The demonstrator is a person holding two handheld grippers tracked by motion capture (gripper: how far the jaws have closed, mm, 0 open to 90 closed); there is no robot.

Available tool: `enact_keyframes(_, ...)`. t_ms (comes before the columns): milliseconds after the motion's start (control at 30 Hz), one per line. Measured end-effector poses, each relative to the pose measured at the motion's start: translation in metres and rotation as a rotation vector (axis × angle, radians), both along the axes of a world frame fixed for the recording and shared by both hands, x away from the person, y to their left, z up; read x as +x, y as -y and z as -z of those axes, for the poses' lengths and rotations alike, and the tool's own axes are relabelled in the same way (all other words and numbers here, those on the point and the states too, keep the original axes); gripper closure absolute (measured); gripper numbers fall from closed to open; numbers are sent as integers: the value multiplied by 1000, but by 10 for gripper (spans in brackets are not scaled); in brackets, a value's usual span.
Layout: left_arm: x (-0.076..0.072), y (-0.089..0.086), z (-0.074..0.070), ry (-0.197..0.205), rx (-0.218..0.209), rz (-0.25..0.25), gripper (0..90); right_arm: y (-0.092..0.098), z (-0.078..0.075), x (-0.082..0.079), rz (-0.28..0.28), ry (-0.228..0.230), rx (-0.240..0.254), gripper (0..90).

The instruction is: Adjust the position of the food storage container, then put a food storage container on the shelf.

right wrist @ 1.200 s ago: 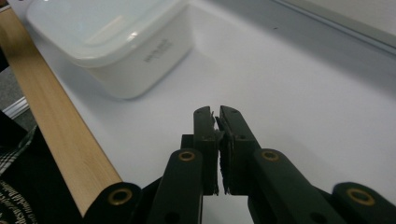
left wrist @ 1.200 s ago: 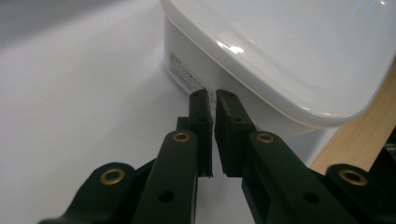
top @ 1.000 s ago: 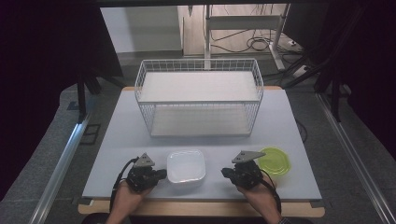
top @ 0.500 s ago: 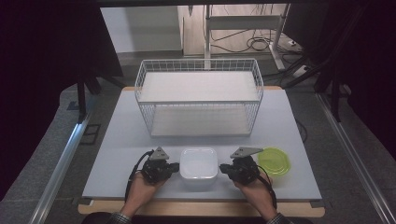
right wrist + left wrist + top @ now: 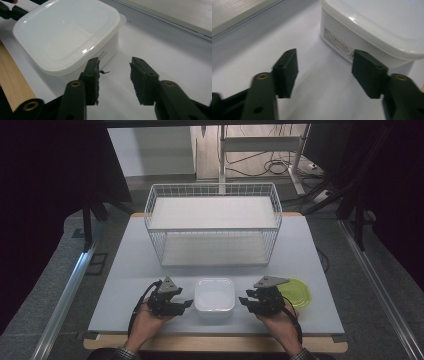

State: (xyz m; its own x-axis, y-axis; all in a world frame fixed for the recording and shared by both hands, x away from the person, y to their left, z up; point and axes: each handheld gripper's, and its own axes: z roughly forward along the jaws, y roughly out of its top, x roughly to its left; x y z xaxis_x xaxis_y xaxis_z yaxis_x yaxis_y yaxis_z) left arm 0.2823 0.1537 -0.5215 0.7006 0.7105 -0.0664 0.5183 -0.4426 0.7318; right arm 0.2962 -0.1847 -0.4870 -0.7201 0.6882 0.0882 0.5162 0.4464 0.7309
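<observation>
A white square lidded container (image 5: 214,295) sits near the table's front edge, between my two grippers. My left gripper (image 5: 186,304) is just to its left, open, with the jaws apart and nothing between them. Its own view puts the container (image 5: 372,30) close ahead at upper right, beside the right-hand pad (image 5: 369,72). My right gripper (image 5: 243,301) stands open just to the container's right. In the right gripper view the container (image 5: 67,35) lies at the left, nearly touching the left pad (image 5: 93,75).
A round green lid (image 5: 296,292) lies flat behind my right hand. A white wire basket (image 5: 212,227) stands across the table's middle and back. The wooden table edge (image 5: 12,85) runs close to the container's near side.
My left gripper has moved right, closing in on the container's left side. The container has shifted slightly right toward the middle. My right gripper has barely moved.
</observation>
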Motion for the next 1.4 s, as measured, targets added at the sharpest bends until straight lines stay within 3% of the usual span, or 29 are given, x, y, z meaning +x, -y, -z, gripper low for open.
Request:
enact_keyframes(133, -1, -4, -1, 0, -2, 7, 252, 3, -1, 1, 7, 6, 11, 470)
enact_keyframes(333, -3, -12, -6, 13, -58, 11, 120, 2, -2, 2, -7, 8, 32, 354)
enact_keyframes(500, -2, -18, -9, 26, -130, 14, 65, 1, -4, 2, -7, 24, 65, 277)
enact_keyframes(733, -1, -12, -12, 65, -167, 41, 31, -2, -2, 6, -48, -1, 113, 151)
enact_keyframes(1000, 4, 0, -20, 37, -181, 71, 44, -14, 2, 9, -79, -2, 68, 82)
enact_keyframes(1200, 11, 10, -20, 5, -160, 100, 28, -22, 4, 15, -76, -47, 78, 41)
enact_keyframes(1300, 16, 14, -20, -15, -192, 113, 17, -28, 6, 18, -82, -80, 89, 37)
enact_keyframes(1400, 20, 20, -18, -31, -181, 119, 28, -33, 5, 19, -88, -86, 81, 51)
